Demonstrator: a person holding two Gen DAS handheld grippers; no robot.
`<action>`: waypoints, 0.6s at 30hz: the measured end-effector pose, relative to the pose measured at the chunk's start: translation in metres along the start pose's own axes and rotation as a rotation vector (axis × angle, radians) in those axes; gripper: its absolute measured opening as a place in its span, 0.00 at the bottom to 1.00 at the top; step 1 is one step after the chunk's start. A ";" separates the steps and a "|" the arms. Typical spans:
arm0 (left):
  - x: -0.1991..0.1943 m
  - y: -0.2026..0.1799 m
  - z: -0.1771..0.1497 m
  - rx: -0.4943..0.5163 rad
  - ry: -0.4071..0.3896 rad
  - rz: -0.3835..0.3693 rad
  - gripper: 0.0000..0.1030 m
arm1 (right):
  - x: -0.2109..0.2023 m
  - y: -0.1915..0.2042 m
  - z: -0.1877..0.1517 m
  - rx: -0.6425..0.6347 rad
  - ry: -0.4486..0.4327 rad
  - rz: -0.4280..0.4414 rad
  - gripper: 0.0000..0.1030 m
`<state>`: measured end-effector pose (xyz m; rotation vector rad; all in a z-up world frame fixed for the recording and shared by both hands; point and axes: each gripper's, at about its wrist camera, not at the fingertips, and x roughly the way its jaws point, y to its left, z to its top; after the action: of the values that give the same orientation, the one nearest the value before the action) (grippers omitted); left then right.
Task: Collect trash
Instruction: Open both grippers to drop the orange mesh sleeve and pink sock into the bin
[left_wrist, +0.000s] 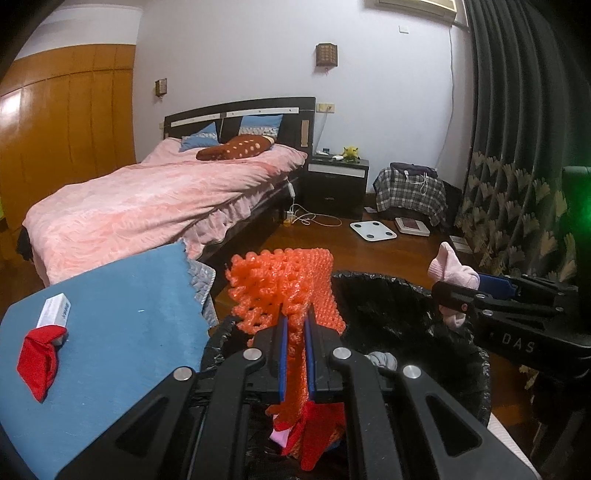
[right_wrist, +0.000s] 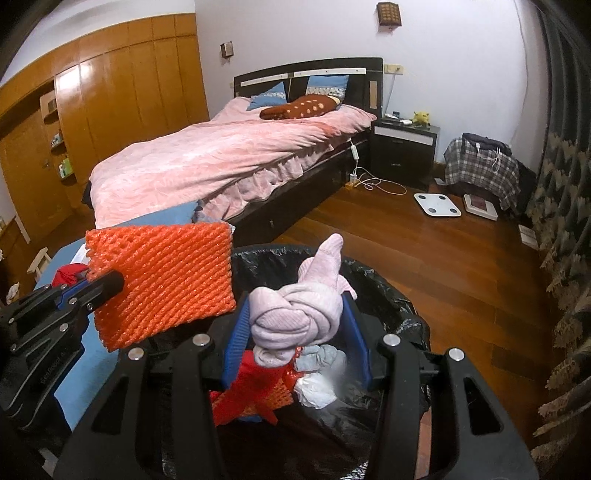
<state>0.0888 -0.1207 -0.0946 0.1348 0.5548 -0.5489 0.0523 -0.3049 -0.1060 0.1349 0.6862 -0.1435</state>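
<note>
My left gripper (left_wrist: 294, 332) is shut on an orange foam net (left_wrist: 284, 288) and holds it over the near rim of a bin lined with a black bag (left_wrist: 388, 295). The net also shows in the right wrist view (right_wrist: 162, 284). My right gripper (right_wrist: 295, 314) holds a knotted pink sock (right_wrist: 299, 314) between its blue pads, above the bin (right_wrist: 388, 280). The sock shows in the left wrist view (left_wrist: 450, 269). In the bin lie red and orange scraps (right_wrist: 251, 391), a grey cloth (right_wrist: 321, 358) and white paper (right_wrist: 314, 387).
A blue-topped table (left_wrist: 122, 314) left of the bin carries a red cloth (left_wrist: 38, 354) and a small white box (left_wrist: 55, 310). A pink bed (right_wrist: 229, 155), a nightstand (right_wrist: 402, 147), floor scales (right_wrist: 437, 205) and a dark curtain (right_wrist: 561, 184) stand around the wooden floor.
</note>
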 end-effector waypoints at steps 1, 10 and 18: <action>0.001 0.000 0.000 0.000 0.003 -0.004 0.08 | 0.001 -0.001 -0.001 0.001 0.003 -0.001 0.46; 0.000 0.012 -0.002 -0.019 0.033 -0.034 0.47 | 0.003 -0.006 -0.002 0.013 0.002 -0.023 0.64; -0.013 0.033 -0.009 -0.047 0.015 0.027 0.66 | 0.000 0.003 0.001 0.012 -0.021 -0.012 0.89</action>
<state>0.0929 -0.0844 -0.0959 0.1015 0.5789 -0.5089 0.0532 -0.3021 -0.1046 0.1404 0.6652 -0.1602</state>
